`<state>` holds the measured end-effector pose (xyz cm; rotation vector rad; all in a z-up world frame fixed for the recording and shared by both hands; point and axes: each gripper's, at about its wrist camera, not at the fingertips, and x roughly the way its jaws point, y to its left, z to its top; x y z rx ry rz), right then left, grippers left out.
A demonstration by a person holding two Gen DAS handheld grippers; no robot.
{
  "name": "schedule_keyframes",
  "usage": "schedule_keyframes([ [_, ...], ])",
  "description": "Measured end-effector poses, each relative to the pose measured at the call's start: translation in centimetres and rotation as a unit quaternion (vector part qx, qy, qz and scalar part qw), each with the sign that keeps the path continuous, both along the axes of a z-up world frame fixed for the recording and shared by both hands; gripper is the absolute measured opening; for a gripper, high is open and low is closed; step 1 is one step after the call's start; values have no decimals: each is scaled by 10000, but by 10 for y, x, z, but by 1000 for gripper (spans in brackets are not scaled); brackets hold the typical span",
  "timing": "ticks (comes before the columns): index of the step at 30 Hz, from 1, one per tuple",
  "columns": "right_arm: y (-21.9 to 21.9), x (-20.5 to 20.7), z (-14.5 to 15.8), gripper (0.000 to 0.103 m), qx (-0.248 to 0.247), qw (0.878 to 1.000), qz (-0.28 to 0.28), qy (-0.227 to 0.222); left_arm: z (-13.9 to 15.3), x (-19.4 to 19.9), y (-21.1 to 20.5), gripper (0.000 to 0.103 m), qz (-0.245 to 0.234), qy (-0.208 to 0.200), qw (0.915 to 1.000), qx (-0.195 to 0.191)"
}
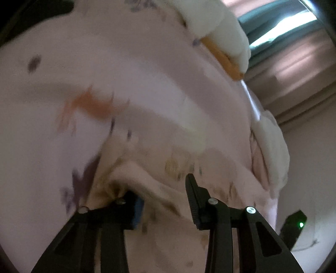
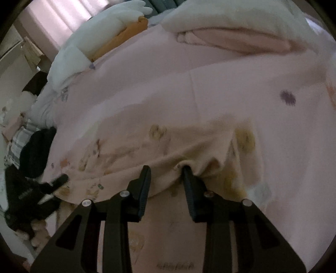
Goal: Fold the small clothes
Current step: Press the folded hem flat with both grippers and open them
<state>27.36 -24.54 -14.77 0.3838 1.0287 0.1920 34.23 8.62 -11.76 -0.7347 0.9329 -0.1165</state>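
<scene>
A small pale pink garment (image 2: 157,134) with faint cartoon prints lies spread on the bed, its near edge lifted. My right gripper (image 2: 166,168) is shut on that edge; the cloth bunches in tight wrinkles around its right fingertip (image 2: 185,170). In the left wrist view the same garment (image 1: 176,166) fills the gap of my left gripper (image 1: 158,187), which is shut on a thick fold gathered over its left finger. The left gripper (image 2: 61,179) also shows at the garment's left corner, and the right gripper's body (image 1: 294,222), with a green light, at the far right.
The pink bed cover (image 2: 287,97) with purple and orange prints lies under everything. White bedding (image 2: 100,42) over an orange item (image 2: 126,33) sits at the back, a cream and pink blanket (image 2: 231,16) to the back right. Dark clothes (image 2: 37,151) hang off the bed's left edge.
</scene>
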Motion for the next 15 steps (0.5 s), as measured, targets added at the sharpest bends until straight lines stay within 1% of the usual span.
schedule_keyframes([
  [1, -1, 4, 1, 31, -3, 10000, 12, -58, 2, 7, 1, 37, 59, -69, 9999, 133],
  [2, -2, 9, 2, 31, -45, 9999, 10, -133, 3, 15, 4, 37, 233, -138, 9989, 380],
  [4, -3, 21, 3, 32, -391, 9988, -129, -277, -1, 29, 14, 37, 642, -149, 9956, 672],
  [5, -3, 27, 3, 32, -711, 9965, -230, -379, -8, 34, 20, 37, 750, -47, 9952, 621],
  [6, -4, 36, 0, 31, -1085, 9930, -292, -368, -18, 37, 27, 37, 813, 139, 9954, 489],
  [7, -6, 41, -4, 31, -1244, 9913, -326, -265, -26, 38, 35, 37, 828, 251, 9957, 322],
  [8, -10, 44, -7, 31, -1176, 9923, -333, -203, -32, 35, 41, 37, 823, 158, 9964, 115],
  [9, -17, 42, -6, 31, -922, 9948, -359, -247, -32, 31, 47, 37, 774, 44, 9970, 37],
  [10, -23, 39, -4, 31, -763, 9959, -392, -276, -30, 29, 50, 37, 741, 60, 9972, 87],
  [11, -31, 34, 0, 31, -561, 9971, -443, -248, -26, 27, 55, 37, 739, 165, 9968, 244],
  [12, -37, 30, 5, 32, -458, 9977, -467, -191, -22, 24, 57, 37, 764, 239, 9963, 321],
  [13, -43, 26, 11, 36, -411, 9978, -493, -134, -15, 17, 61, 37, 797, 363, 9954, 393],
  [14, -47, 20, 18, 47, -378, 9978, -534, -95, -11, 14, 63, 37, 769, 428, 9953, 399],
  [15, -52, 13, 26, 54, -395, 9973, -604, -94, -5, 7, 63, 37, 647, 444, 9964, 323],
])
